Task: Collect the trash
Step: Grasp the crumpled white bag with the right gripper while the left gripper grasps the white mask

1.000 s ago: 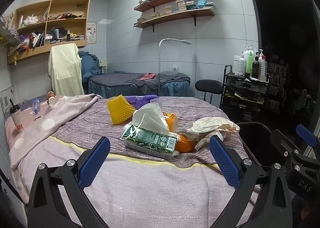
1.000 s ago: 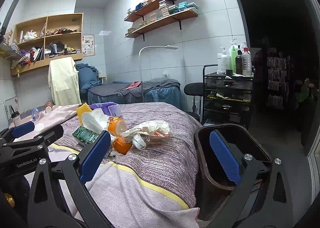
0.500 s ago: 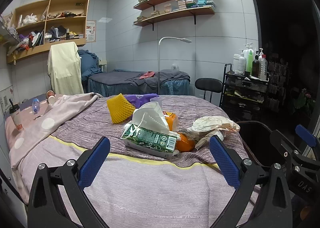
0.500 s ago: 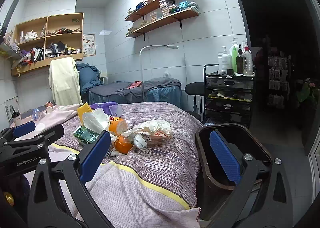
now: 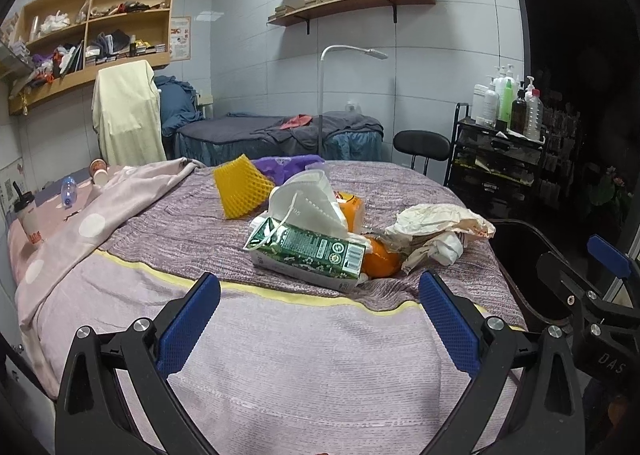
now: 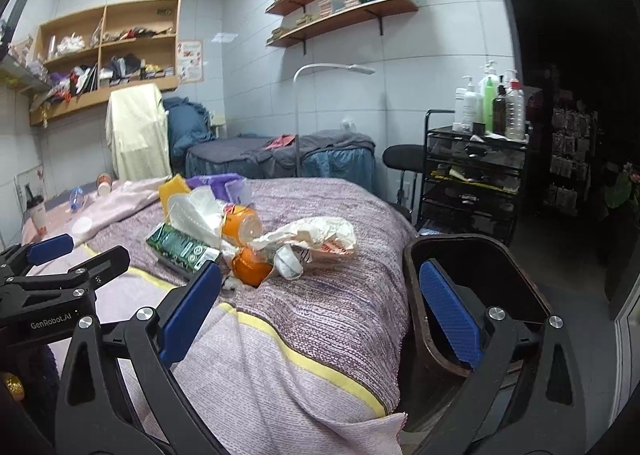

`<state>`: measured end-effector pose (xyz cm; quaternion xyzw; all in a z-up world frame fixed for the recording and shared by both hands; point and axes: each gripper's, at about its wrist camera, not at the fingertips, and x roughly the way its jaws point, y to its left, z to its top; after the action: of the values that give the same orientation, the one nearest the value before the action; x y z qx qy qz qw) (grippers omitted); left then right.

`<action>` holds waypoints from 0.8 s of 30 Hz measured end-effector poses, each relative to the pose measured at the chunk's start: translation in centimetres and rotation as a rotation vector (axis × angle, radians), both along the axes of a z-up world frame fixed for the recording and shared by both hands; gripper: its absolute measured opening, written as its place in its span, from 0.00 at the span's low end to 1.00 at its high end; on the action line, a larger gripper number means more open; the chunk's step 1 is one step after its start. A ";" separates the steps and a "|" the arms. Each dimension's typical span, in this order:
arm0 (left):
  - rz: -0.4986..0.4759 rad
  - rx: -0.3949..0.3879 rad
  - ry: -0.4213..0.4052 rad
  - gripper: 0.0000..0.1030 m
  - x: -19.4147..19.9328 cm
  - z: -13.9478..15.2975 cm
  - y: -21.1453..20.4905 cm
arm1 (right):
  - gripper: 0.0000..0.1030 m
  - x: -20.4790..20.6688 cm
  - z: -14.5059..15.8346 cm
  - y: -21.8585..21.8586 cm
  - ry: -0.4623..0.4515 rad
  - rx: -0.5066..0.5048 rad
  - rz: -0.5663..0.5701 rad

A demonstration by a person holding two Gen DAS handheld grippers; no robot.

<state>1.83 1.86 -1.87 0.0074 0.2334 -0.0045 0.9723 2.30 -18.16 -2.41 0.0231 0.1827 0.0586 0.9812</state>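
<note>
The left tongs [image 5: 319, 329] are spread wide, the two blue-padded fingers [image 5: 188, 322] well apart with nothing between them. They point forward and sit level, the black frame of each finger rising from the bottom edge of the left wrist view. The right tongs [image 6: 319, 323] are spread just as wide, and they too grip nothing. Their blue pads [image 6: 448, 317] face each other across the gap. Each pair shows in the other's view: the right tongs at the far right edge of the left view, the left tongs at the far left edge of the right view, side by side at about the same height.
</note>
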 end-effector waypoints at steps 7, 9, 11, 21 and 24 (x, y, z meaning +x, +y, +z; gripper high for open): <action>0.016 0.003 0.126 0.94 2.2 -1.8 2.9 | 0.95 4.0 -0.6 1.5 0.118 -0.011 0.121; 0.015 0.007 0.141 0.94 2.6 -1.9 3.6 | 0.95 4.7 -0.7 2.2 0.137 -0.009 0.176; 0.003 0.007 0.154 0.94 3.3 -1.9 4.2 | 0.95 5.6 -0.9 2.9 0.169 0.016 0.230; -0.136 0.015 0.191 0.76 9.2 -0.3 5.0 | 0.95 8.2 -0.6 3.9 0.205 0.019 0.261; -0.195 0.054 0.182 0.75 11.5 0.4 4.6 | 0.95 8.6 -0.5 4.0 0.214 -0.001 0.273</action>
<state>13.37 6.50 -1.50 0.0559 0.3189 -0.0931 0.9415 10.93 -14.19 -2.95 0.0035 0.2876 0.1883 0.9391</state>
